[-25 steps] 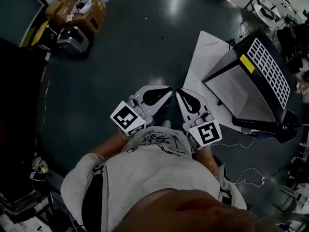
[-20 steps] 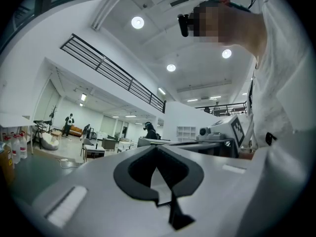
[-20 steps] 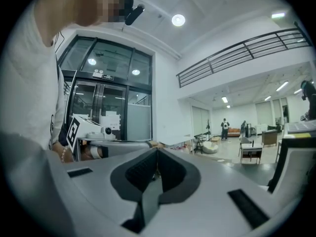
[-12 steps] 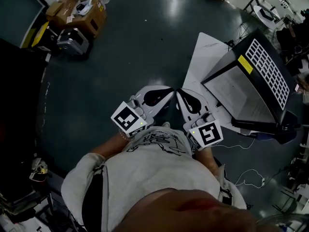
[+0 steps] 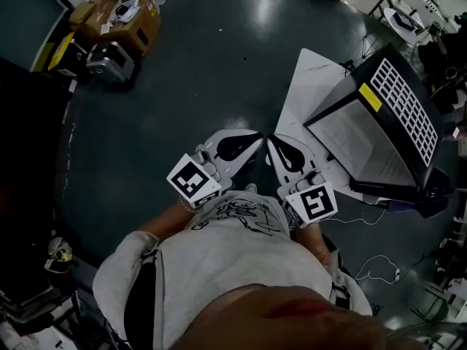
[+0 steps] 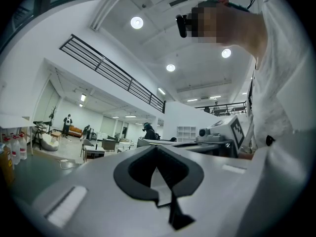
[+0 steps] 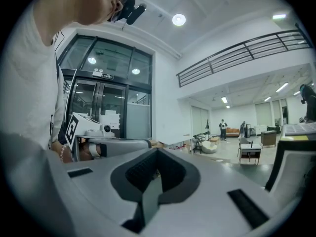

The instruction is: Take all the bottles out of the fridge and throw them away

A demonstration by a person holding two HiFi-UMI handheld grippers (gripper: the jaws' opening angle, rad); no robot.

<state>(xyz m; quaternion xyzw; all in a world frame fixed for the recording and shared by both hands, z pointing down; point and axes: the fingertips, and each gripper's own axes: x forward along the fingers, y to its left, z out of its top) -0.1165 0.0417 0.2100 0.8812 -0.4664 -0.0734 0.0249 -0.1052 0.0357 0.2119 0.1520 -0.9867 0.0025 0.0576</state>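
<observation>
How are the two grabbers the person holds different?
In the head view the left gripper slants toward the right and the right gripper slants toward the left, so their tips nearly meet. The left gripper's marker cube sits like a diamond; the right gripper's marker cube sits squarer. Both are white, shut and empty.

An open lab hall — cardboard boxes (image 5: 120,17), loose cables (image 5: 373,262), mezzanine railing (image 6: 113,75), worktables (image 7: 250,153).

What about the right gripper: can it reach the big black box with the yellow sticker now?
Probably not yet. The right gripper is held close to the person's body, apart from the black box, with a white sheet on the floor between. Nothing blocks the way; a step closer would likely do.
</observation>
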